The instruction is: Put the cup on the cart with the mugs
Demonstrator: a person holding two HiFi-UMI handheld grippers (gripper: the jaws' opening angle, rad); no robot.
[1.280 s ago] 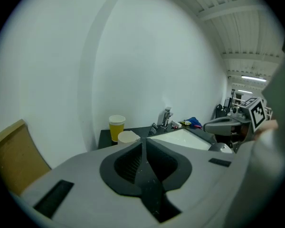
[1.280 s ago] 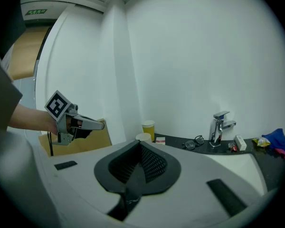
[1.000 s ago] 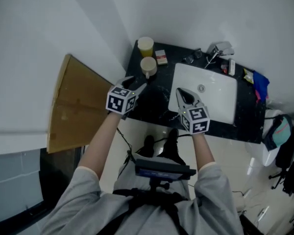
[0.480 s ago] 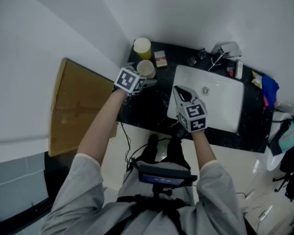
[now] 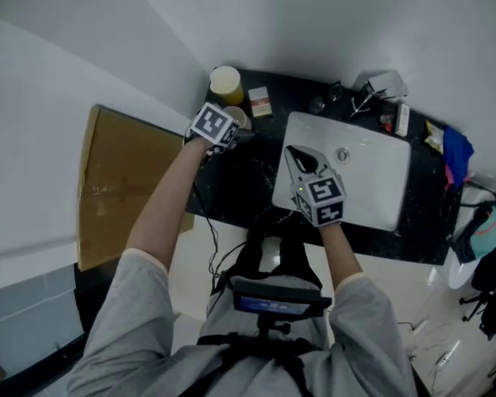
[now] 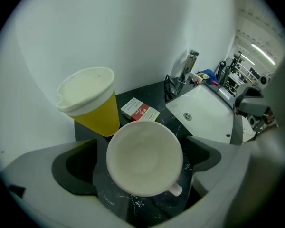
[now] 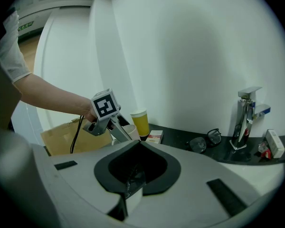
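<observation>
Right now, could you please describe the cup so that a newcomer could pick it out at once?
Start at the black counter with the white sink and go to its left end, by the wall. The cup stands there between the left gripper's opening jaws. It is an open white mug with a handle, unlike the lidded yellow cup just behind it.

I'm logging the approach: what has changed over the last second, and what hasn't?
The left gripper moved forward from the front edge of the counter to the white cup. Its jaws are opening and now straddle the cup without pressing on it. Nothing is gripped yet. The right gripper stayed over the front of the sink, shut. The white cup and yellow cup kept their places.
</observation>
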